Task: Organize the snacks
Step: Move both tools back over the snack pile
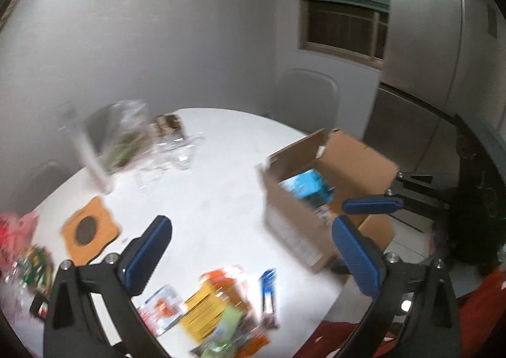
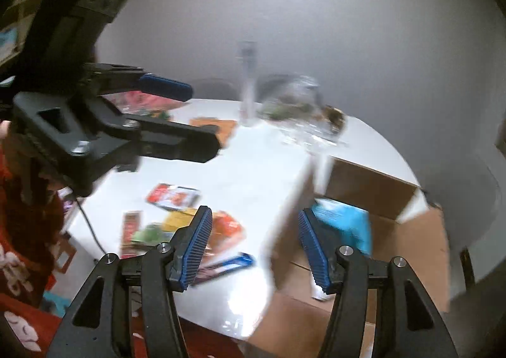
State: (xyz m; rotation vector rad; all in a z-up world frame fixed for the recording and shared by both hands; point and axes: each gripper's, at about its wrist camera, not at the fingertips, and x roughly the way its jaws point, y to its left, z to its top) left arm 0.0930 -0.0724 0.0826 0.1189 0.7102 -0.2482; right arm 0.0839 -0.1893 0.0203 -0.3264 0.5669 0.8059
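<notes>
Left gripper (image 1: pixel 253 250): blue-padded jaws spread wide, nothing between them, hanging over the white table (image 1: pixel 221 174). At 6 o'clock under it, a blurred heap of snack packets (image 1: pixel 218 304); a blue bar wrapper (image 1: pixel 268 298) just beside the heap at 5 o'clock. At 2 o'clock, an open cardboard box (image 1: pixel 316 199) near the table's edge, a light-blue packet (image 1: pixel 305 187) inside. At 10 o'clock, an orange coaster (image 1: pixel 90 229); beyond it at 11 o'clock, a clear bottle (image 1: pixel 83 149) and crumpled clear plastic, too blurred to make out.

Right gripper (image 2: pixel 253 247): jaws likewise parted, empty, above the gap between snacks and box. Same heap (image 2: pixel 189 222) at 9 o'clock, box (image 2: pixel 395 215) at 3 o'clock with the light-blue packet (image 2: pixel 344 225) just past the right finger (image 2: pixel 313 244).
</notes>
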